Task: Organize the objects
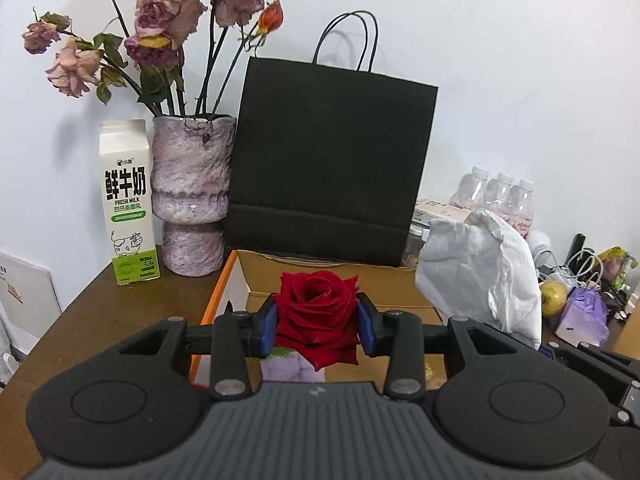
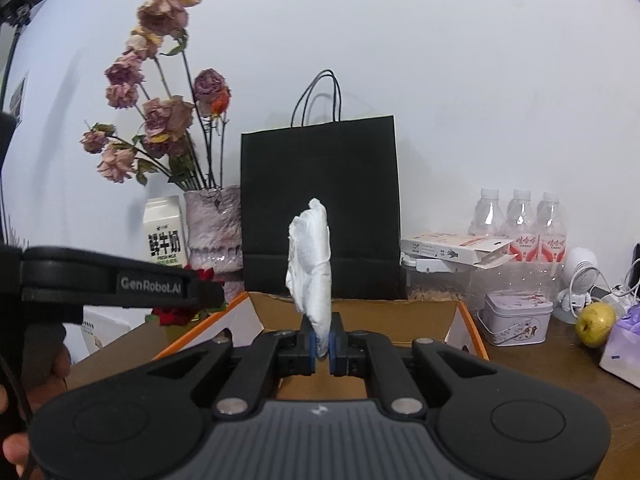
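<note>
The left gripper [image 1: 318, 322] has its fingers [image 1: 267, 327] clamped on a red rose [image 1: 318, 312], one blue pad pressed to each side of the bloom, which faces up and forward between them. Just below the fingers a bit of pale purple wrapping [image 1: 292, 368] shows under the flower. Directly beyond and beneath the fingers lies an open cardboard box [image 1: 320, 268] with an orange rim, resting on the brown surface [image 1: 100, 320]. Behind the box stands a black paper bag [image 1: 332, 160] with its handles up. Ahead and to the left of the fingers are a mottled pink vase [image 1: 194, 192] of wilted roses [image 1: 160, 20] and, beside it, a milk carton [image 1: 128, 200].

The right gripper [image 2: 322, 344] has its fingers [image 2: 306, 344] shut tight on a crumpled white tissue [image 2: 310, 264], pinched at its lower end so that it stands upright above the fingertips. In the left wrist view the same tissue appears to the right of the left fingers. The box sits just beyond the right fingers too. Off to their right on the surface are a small decorated tin [image 2: 516, 316], a yellow-green apple [image 2: 596, 324], three clear water bottles [image 2: 520, 224] and a flat white carton [image 2: 452, 250]. To the left, the left gripper's body crosses the view, a hand [image 2: 44, 372] around its grip.
</note>
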`<act>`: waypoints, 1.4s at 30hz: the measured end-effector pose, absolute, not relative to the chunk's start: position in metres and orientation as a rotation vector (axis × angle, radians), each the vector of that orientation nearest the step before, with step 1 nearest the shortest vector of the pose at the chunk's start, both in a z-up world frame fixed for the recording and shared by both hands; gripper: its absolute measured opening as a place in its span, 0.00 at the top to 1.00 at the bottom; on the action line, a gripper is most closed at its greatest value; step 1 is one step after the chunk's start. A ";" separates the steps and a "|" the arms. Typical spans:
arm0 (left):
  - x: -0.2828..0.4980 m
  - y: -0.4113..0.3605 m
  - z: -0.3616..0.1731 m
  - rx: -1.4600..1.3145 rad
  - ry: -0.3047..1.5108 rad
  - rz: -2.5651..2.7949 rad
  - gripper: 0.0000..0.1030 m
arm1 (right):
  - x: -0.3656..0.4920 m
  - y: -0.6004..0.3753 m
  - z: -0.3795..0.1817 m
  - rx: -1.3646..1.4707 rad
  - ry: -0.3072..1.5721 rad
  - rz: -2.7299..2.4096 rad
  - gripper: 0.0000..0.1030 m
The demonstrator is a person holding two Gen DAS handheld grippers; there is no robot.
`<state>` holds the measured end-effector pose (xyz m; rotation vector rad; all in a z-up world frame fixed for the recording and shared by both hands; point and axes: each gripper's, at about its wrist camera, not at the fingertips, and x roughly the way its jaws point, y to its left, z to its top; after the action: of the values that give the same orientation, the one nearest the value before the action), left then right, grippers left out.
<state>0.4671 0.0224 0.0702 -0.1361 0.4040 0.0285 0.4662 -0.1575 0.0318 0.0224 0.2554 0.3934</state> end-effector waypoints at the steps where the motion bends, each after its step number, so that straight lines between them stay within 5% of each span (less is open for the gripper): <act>1: 0.471 0.023 0.069 -0.135 0.408 0.032 0.62 | 0.471 -0.157 0.031 0.024 0.258 0.392 0.95; 27: 0.547 0.022 0.019 -0.138 0.507 0.091 0.58 | 0.550 -0.146 -0.004 -0.002 0.418 0.325 0.93; 30: 0.546 0.024 0.019 -0.143 0.503 0.096 0.42 | 0.553 -0.148 -0.009 0.005 0.446 0.294 0.85; 31: 0.546 0.024 0.019 -0.145 0.500 0.098 0.36 | 0.555 -0.149 -0.010 0.013 0.458 0.291 0.68; 32: 0.545 0.024 0.020 -0.145 0.496 0.101 0.24 | 0.557 -0.150 -0.012 0.023 0.466 0.287 0.40; 34: 0.544 0.024 0.020 -0.147 0.480 0.108 0.05 | 0.558 -0.150 -0.014 0.022 0.471 0.276 0.08; 42: 0.542 0.022 0.021 -0.134 0.476 0.128 0.00 | 0.561 -0.150 -0.016 0.025 0.491 0.248 0.00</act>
<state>0.5421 0.0221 0.0212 -0.1340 0.4761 0.1281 0.5609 -0.1504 -0.0155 0.0254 0.4914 0.2484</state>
